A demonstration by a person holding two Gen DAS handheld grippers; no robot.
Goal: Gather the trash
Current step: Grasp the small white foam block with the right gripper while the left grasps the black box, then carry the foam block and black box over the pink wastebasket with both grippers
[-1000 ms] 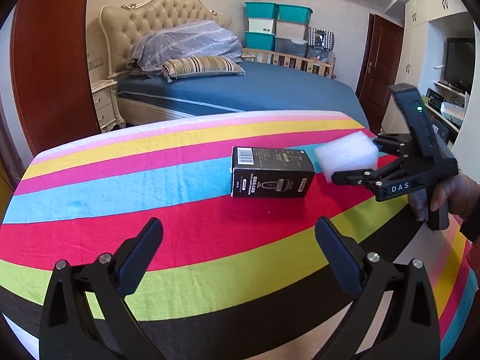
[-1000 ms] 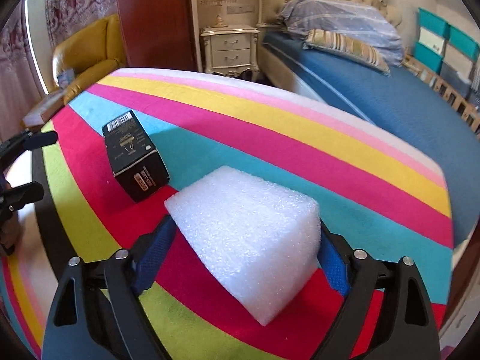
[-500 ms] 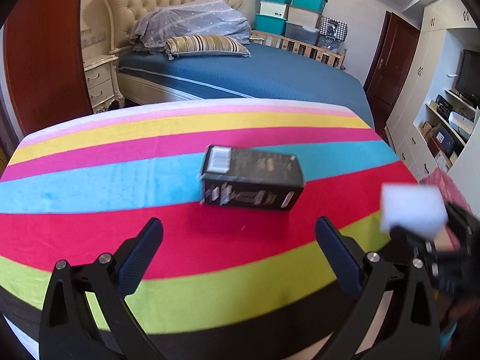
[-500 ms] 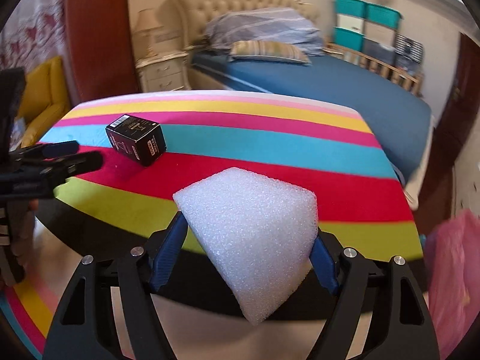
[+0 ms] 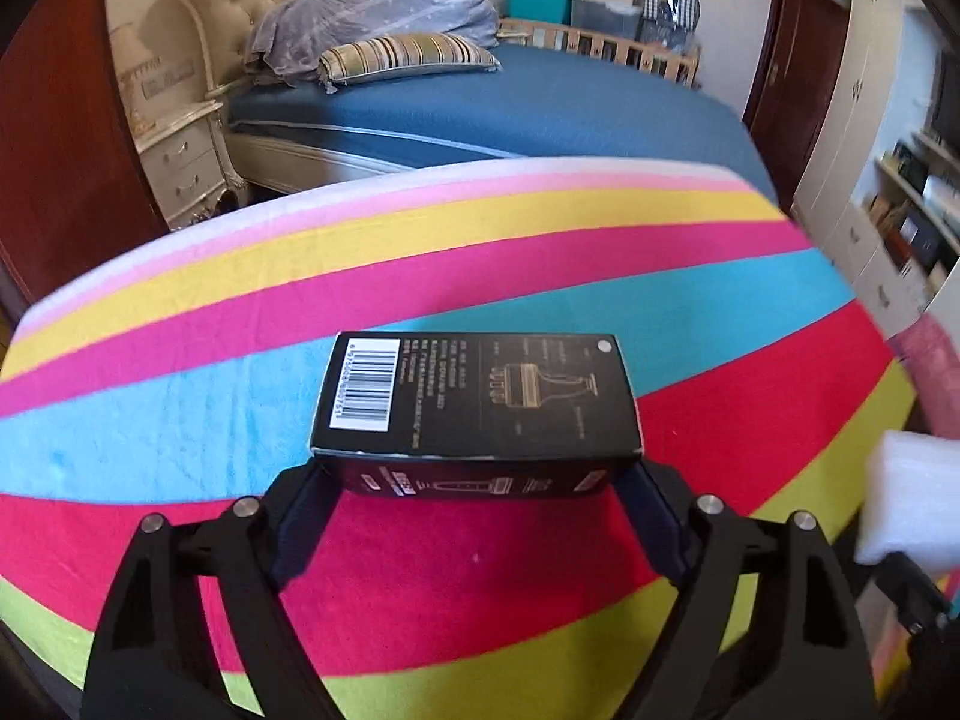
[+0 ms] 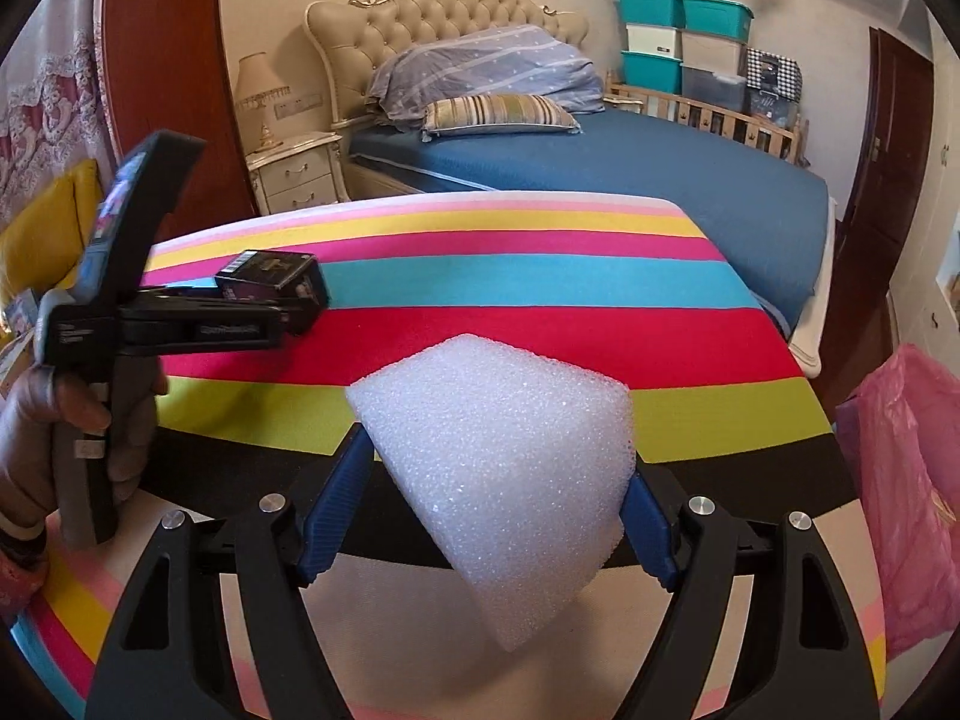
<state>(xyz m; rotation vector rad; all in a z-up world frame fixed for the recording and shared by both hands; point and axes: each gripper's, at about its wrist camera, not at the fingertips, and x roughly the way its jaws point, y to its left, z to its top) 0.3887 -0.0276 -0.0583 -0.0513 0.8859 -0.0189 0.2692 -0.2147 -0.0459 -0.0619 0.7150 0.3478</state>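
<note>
Box and foam block in the two hand-held grippers

The left hand-held gripper (image 5: 477,483), jaws just closing, brackets the ends of the black box (image 5: 477,405) on the striped counter (image 5: 180,396). The right hand-held gripper (image 6: 489,492) is clamped on the white foam block (image 6: 504,468), off the counter's near edge, beside a pink bag (image 6: 906,480).

A white barcode label with digits too small to be read is carried on the top face of the black box (image 5: 477,399), beside columns of fine print and a line drawing, none legible. Pale lettering is seen on its front side and on the left gripper (image 6: 288,306), but it is blurred.
</note>
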